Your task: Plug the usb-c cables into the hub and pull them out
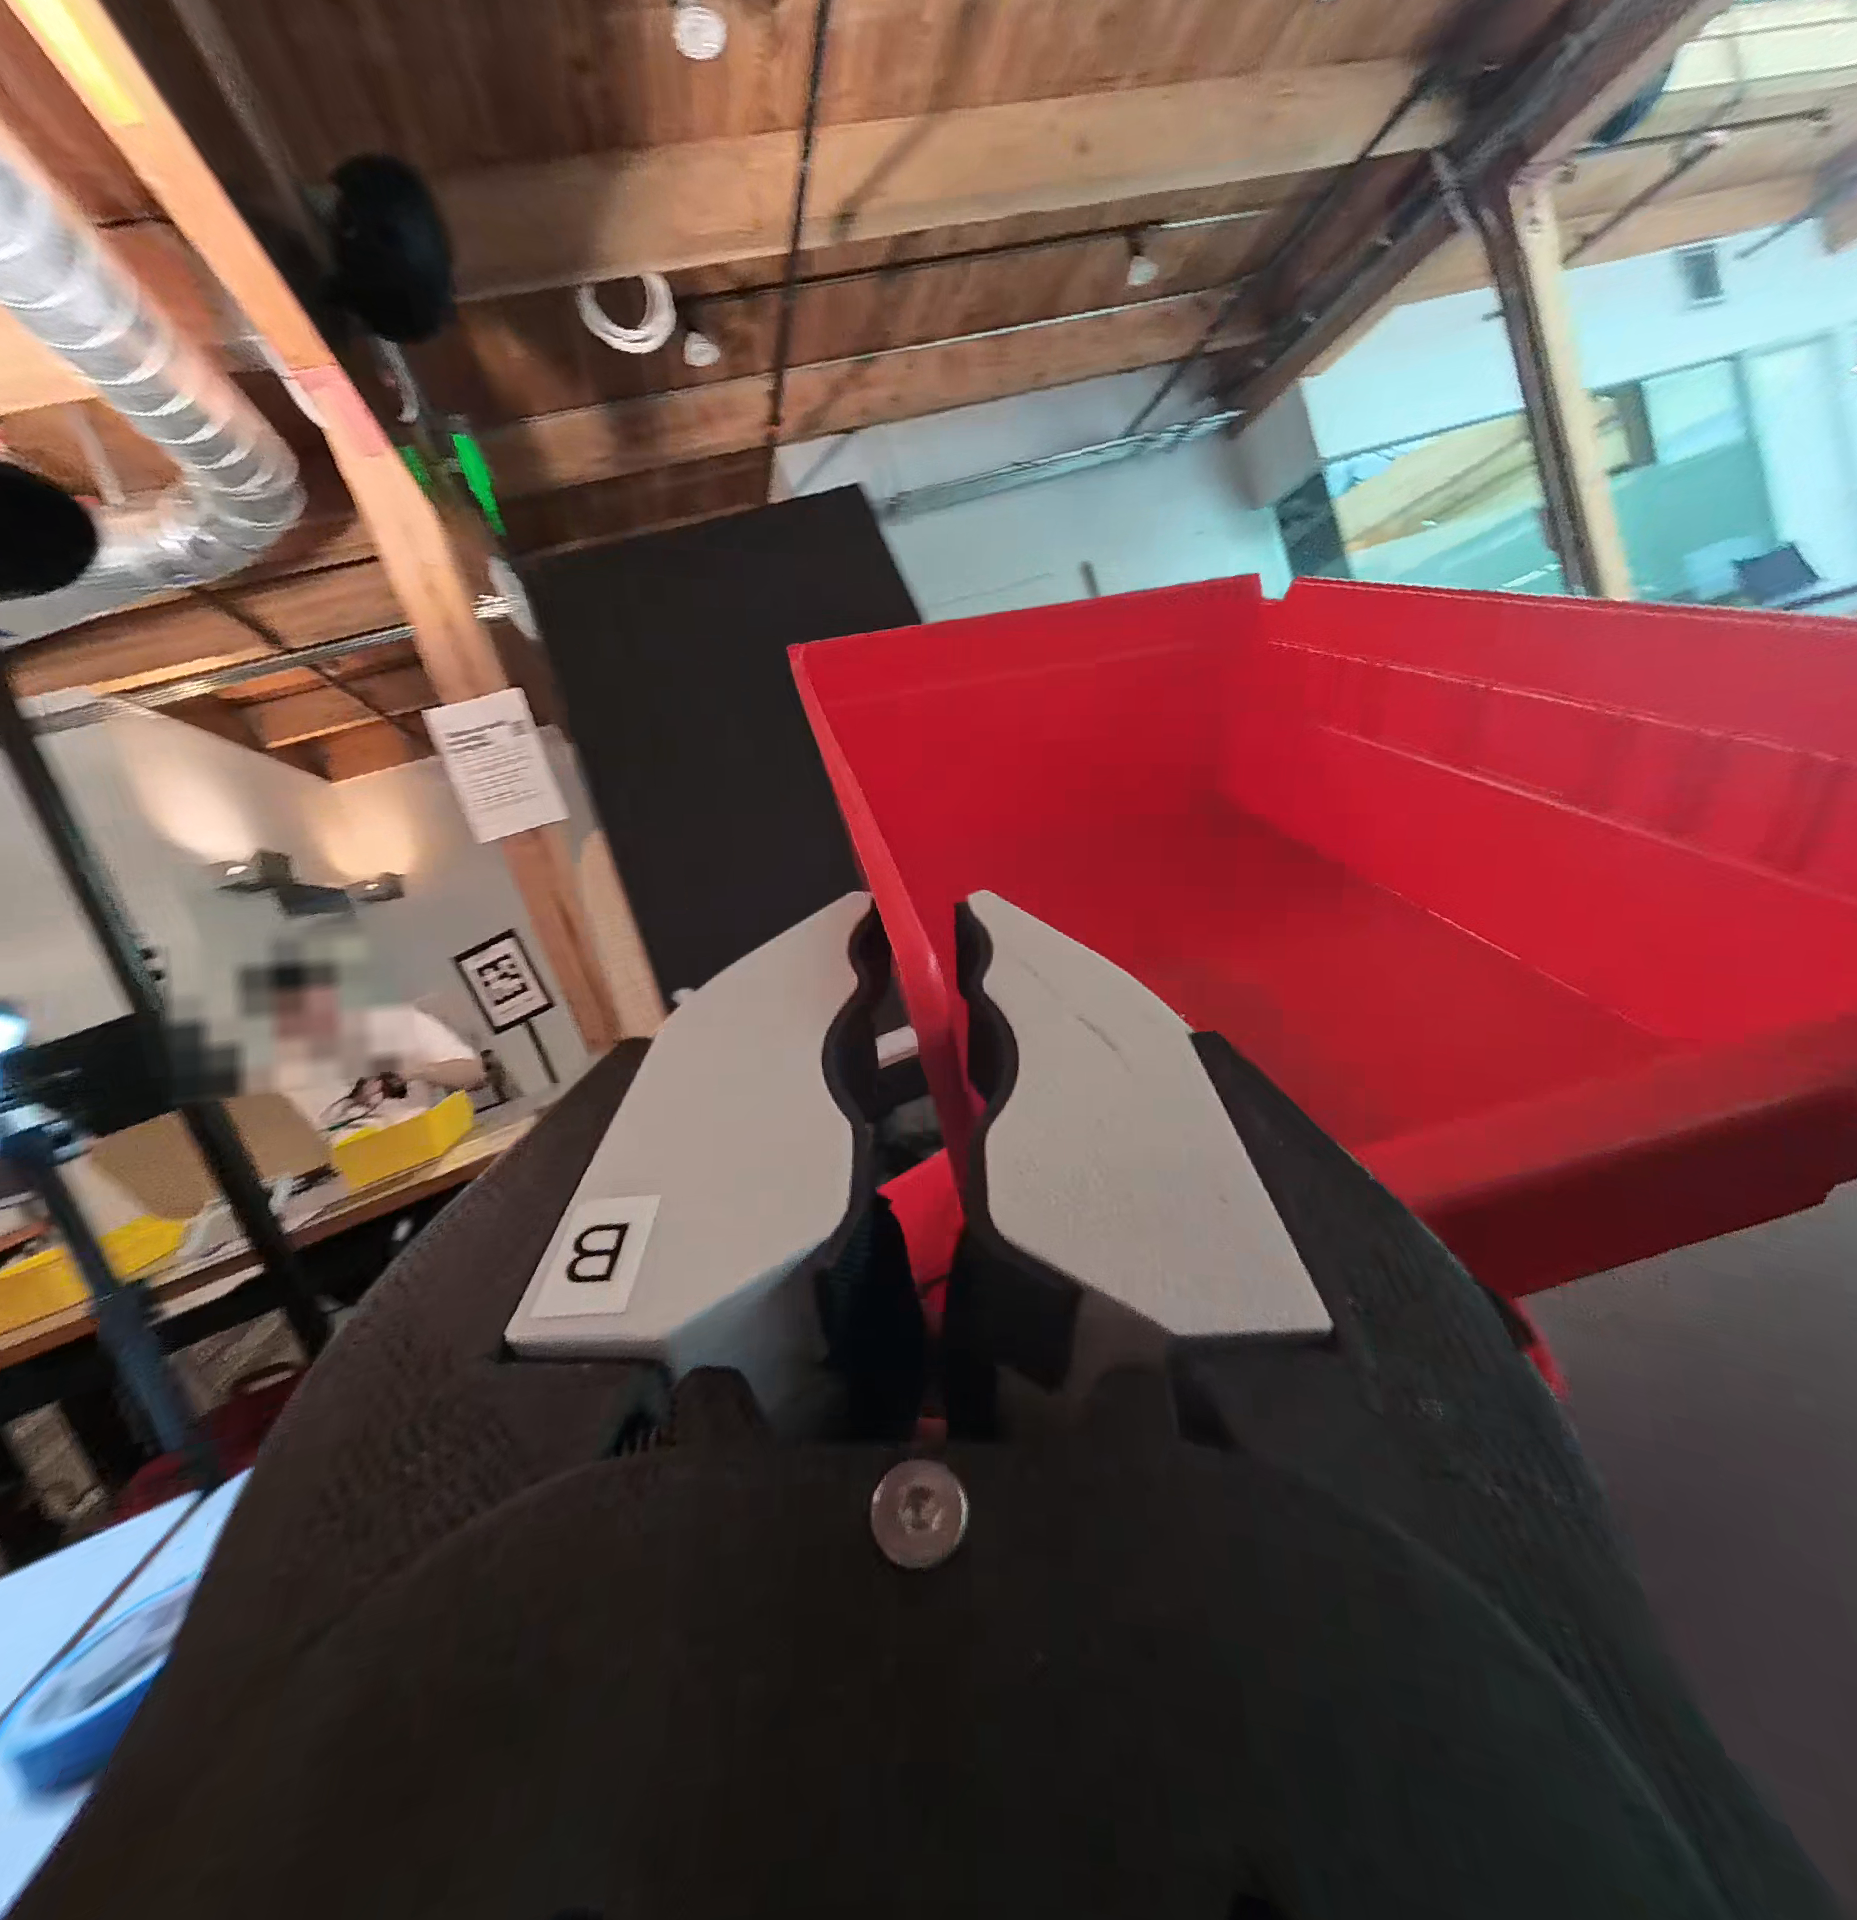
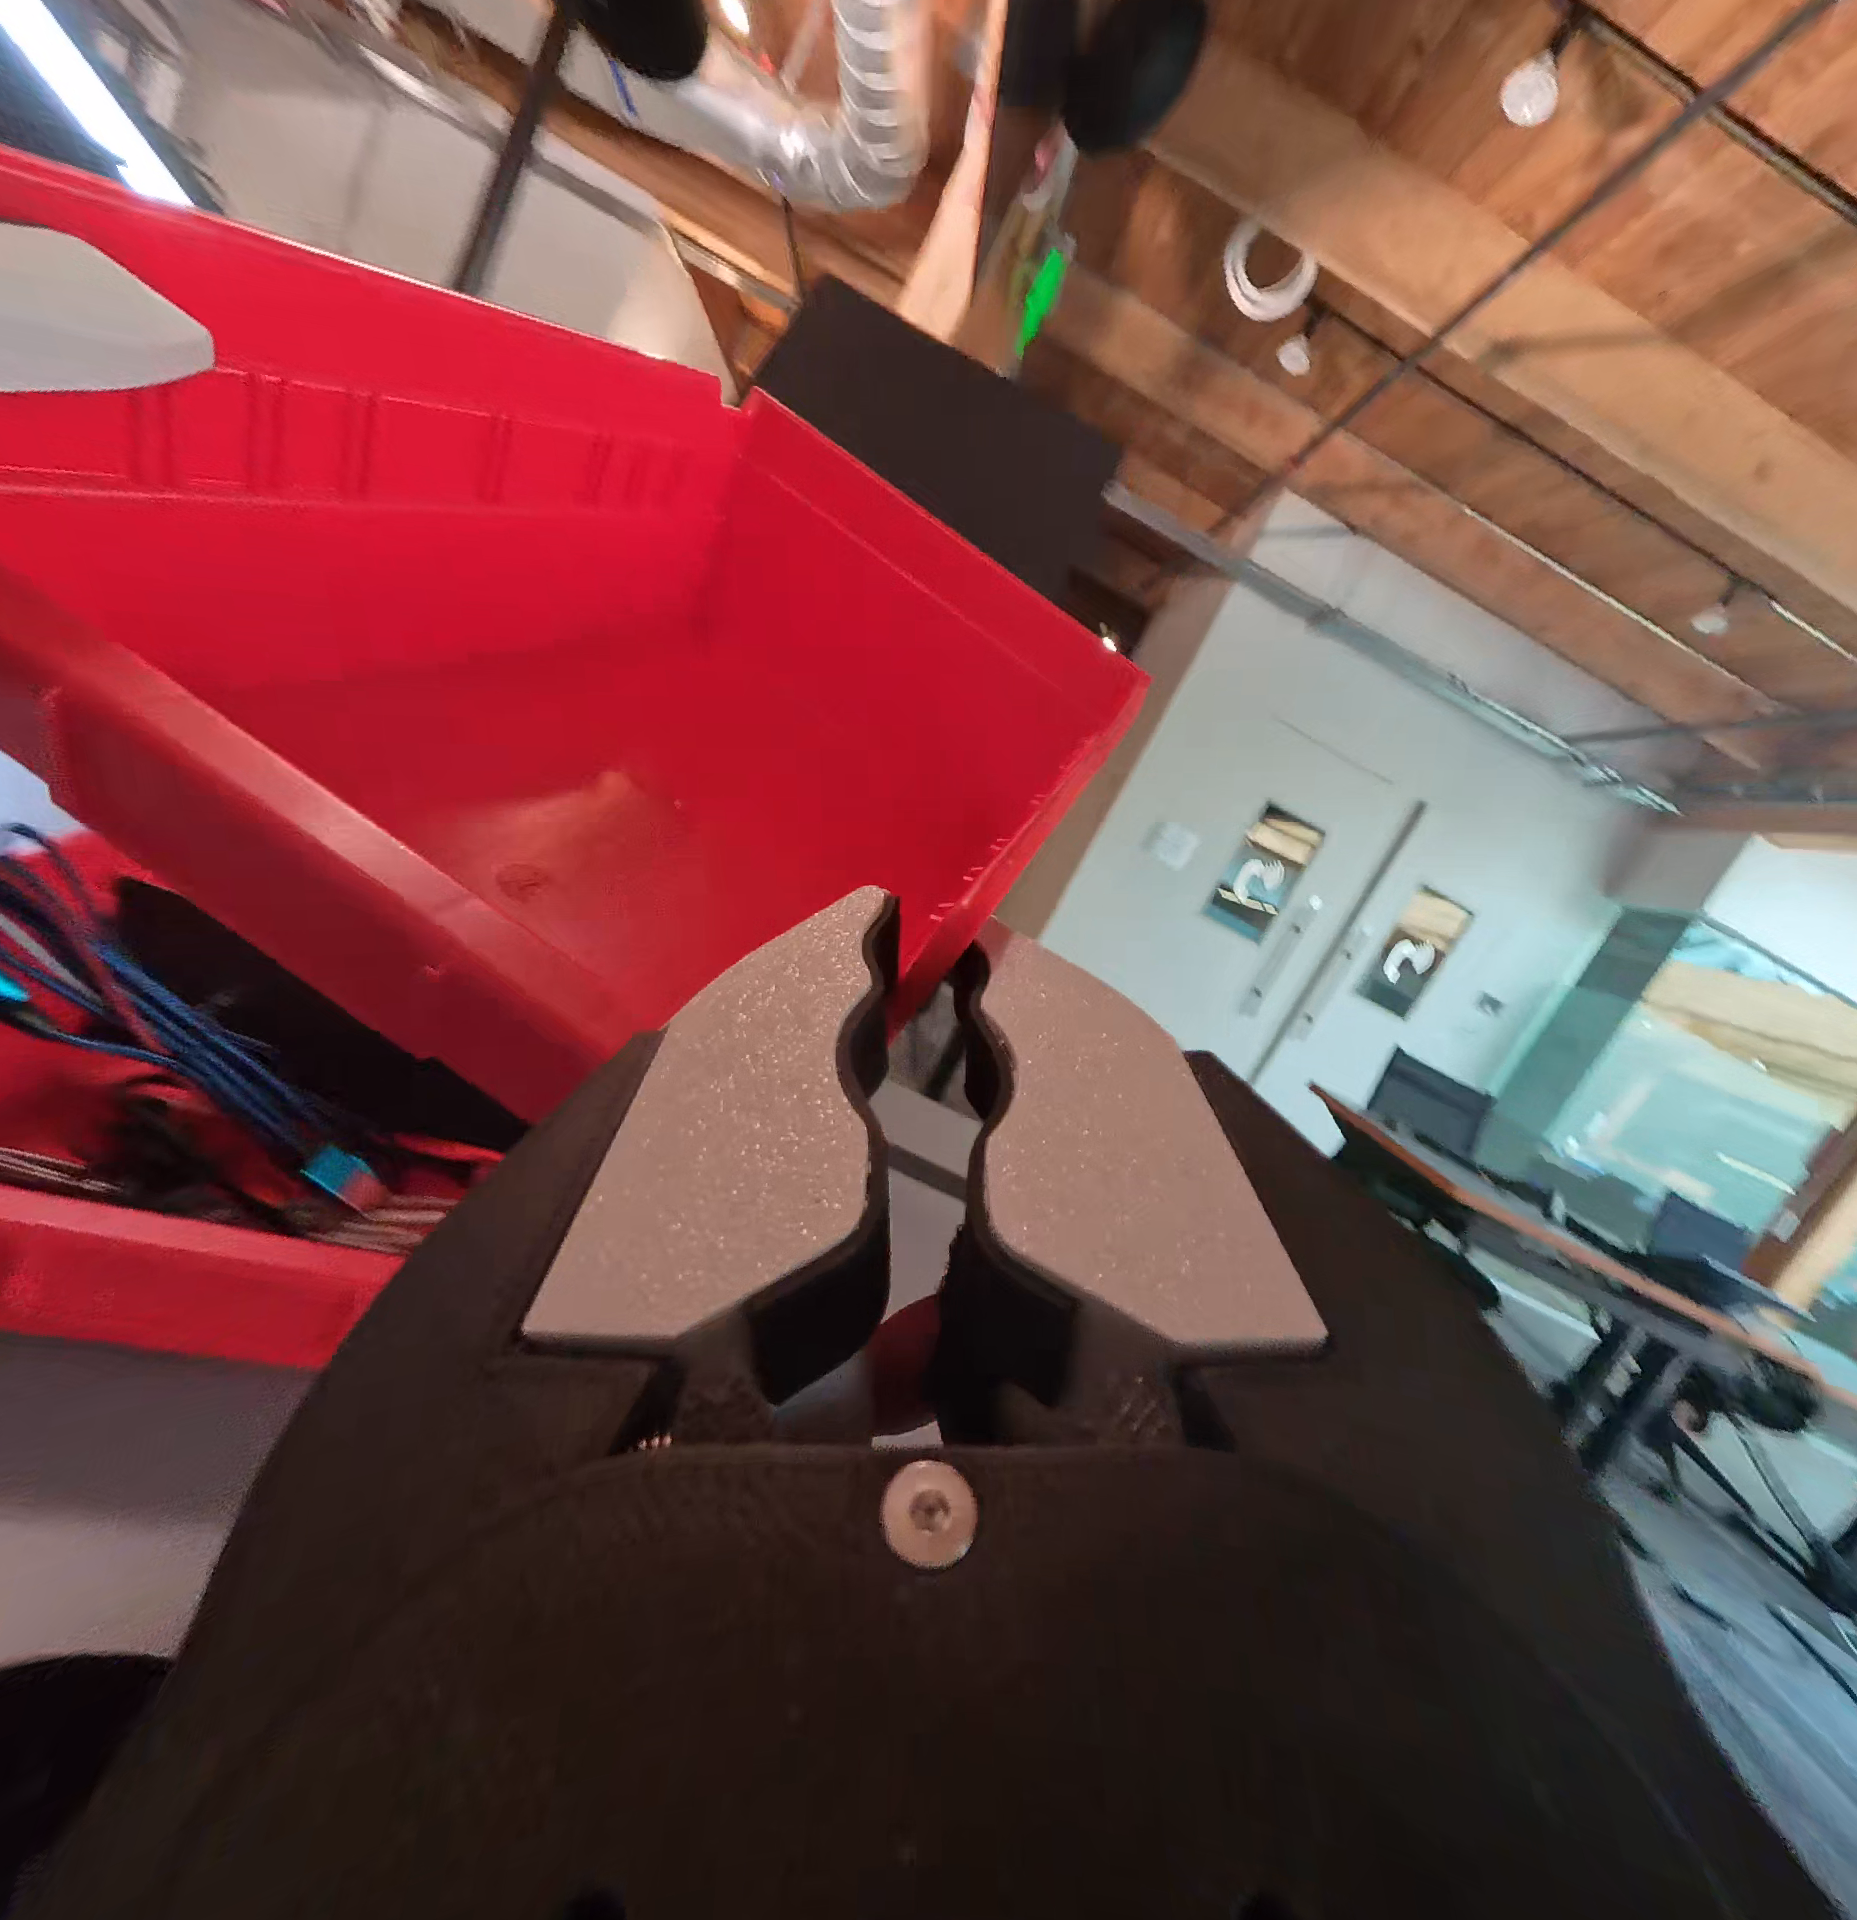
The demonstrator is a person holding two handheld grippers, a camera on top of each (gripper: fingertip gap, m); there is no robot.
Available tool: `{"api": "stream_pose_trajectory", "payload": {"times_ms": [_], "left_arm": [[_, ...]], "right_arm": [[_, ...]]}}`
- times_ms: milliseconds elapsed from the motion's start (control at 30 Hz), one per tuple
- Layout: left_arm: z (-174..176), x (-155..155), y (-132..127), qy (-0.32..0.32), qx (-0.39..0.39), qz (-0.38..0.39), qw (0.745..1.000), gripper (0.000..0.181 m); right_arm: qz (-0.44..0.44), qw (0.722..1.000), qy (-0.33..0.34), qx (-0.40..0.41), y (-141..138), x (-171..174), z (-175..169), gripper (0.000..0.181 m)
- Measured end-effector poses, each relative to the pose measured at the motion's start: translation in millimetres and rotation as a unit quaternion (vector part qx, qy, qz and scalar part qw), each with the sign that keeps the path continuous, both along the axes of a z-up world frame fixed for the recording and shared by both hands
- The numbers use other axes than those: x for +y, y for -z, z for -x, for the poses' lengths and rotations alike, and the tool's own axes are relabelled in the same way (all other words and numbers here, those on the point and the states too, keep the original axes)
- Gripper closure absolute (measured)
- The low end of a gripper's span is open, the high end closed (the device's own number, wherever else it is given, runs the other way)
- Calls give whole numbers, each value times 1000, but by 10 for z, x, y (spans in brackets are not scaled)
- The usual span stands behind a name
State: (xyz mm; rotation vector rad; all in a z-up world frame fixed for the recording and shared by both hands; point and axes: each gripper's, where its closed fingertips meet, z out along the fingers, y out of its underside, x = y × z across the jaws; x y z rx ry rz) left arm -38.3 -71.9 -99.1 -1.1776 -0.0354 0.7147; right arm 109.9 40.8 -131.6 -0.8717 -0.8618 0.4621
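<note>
Just left of the red bin (image 1: 1007,779), a white sticker (image 1: 591,1252) with one black letter sits on a finger of the left gripper (image 1: 919,935). Farther left of the bin, a white printed sheet (image 1: 498,764) hangs on a wooden post (image 1: 425,582), and below it stands a black-and-white framed sign (image 1: 503,980). Right of the bin, two posters (image 2: 1264,868), possibly numbered, hang on a pale wall.

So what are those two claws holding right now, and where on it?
Both grip the same red bin. The left gripper pinches one end wall's rim; the right gripper pinches the rim at the opposite end, tilting it.
</note>
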Motion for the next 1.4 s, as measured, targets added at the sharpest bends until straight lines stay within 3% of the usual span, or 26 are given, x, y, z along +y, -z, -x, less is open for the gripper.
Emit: {"api": "stream_pose_trajectory", "payload": {"times_ms": [200, 400, 800, 900, 1033, 1400], "left_arm": [[-405, 918, 320, 84, -58, 70, 992, 167], [-670, 1451, 809, 139, -117, 133, 974, 164], [-1180, 1779, 1213, 192, -66, 197, 959, 156], [-1202, 1862, 1427, 199, -94, 234, 947, 158], [-1162, 1914, 1513, 190, -98, 253, 944, 155], [-1278, 1864, 1808, 246, -153, 347, 892, 141]], "right_arm": [[49, 993, 75, -82, 198, 699, -521, 173], [63, 967, 121, -215, 596, 1064, -845, 171], [132, 965, 132, -187, 918, 1521, -1269, 173], [154, 964, 120, -182, 1022, 1566, -1288, 173], [159, 957, 139, -198, 1148, 1656, -1260, 173], [259, 929, 117, -237, 1538, 1749, -1283, 173]]}}
